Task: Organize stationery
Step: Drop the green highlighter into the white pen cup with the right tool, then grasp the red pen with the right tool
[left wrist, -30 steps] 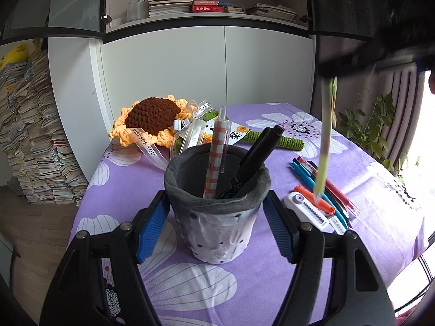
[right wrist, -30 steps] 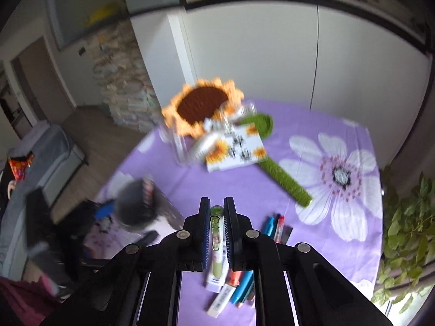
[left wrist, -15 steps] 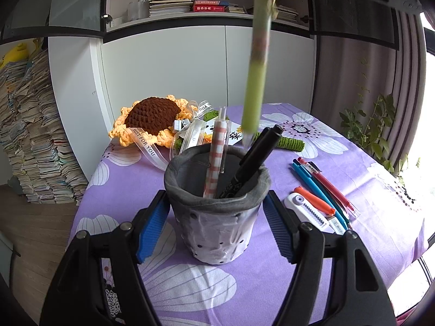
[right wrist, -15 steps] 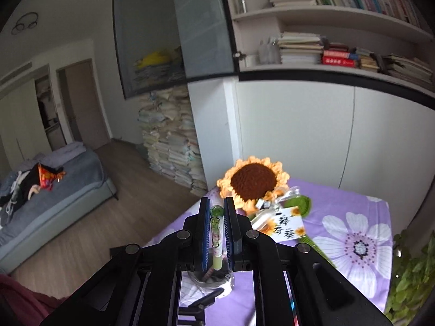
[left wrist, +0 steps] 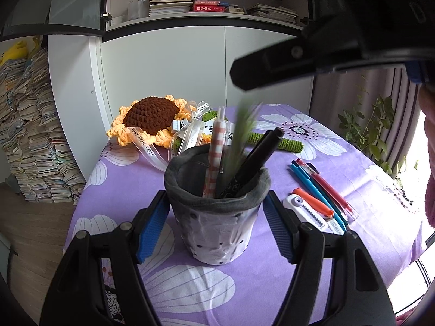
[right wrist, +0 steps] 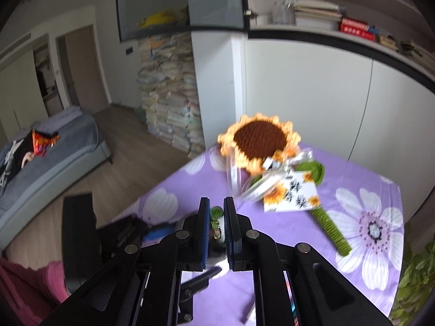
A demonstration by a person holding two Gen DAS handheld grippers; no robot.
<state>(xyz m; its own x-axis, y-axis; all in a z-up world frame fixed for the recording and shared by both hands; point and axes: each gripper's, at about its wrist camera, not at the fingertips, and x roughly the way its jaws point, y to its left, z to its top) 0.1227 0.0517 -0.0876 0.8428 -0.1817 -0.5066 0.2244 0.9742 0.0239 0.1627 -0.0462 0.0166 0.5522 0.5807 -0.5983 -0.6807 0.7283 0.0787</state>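
A grey fabric pen cup [left wrist: 217, 222] stands on the purple flowered tablecloth [left wrist: 272, 279]. My left gripper [left wrist: 216, 217] has its blue pads against both sides of it. Inside lean a checked pen [left wrist: 214, 157] and a black marker [left wrist: 255, 160]. My right gripper [right wrist: 216, 212] is shut on a green pen [right wrist: 216, 214]. From the left wrist, that gripper [left wrist: 244, 78] hangs above the cup, and the blurred green pen [left wrist: 239, 141] slants down into the cup's mouth. To the cup's right lie blue pens [left wrist: 312, 187], a red pen [left wrist: 326, 187], an orange pen [left wrist: 312, 202] and a white correction tape [left wrist: 307, 212].
A crocheted sunflower [left wrist: 152, 114] with ribbons and a card [right wrist: 291, 193] lies at the table's far side before a white cabinet [left wrist: 190, 68]. Stacked papers [left wrist: 30, 135] stand on the floor to the left. A plant [left wrist: 367, 130] grows past the right edge. A pink sleeve [right wrist: 35, 293] shows low left.
My right gripper carried the green pen from above the loose pens over to the cup and sank it, so its tip now dips into the cup. The left gripper and cup stayed still.
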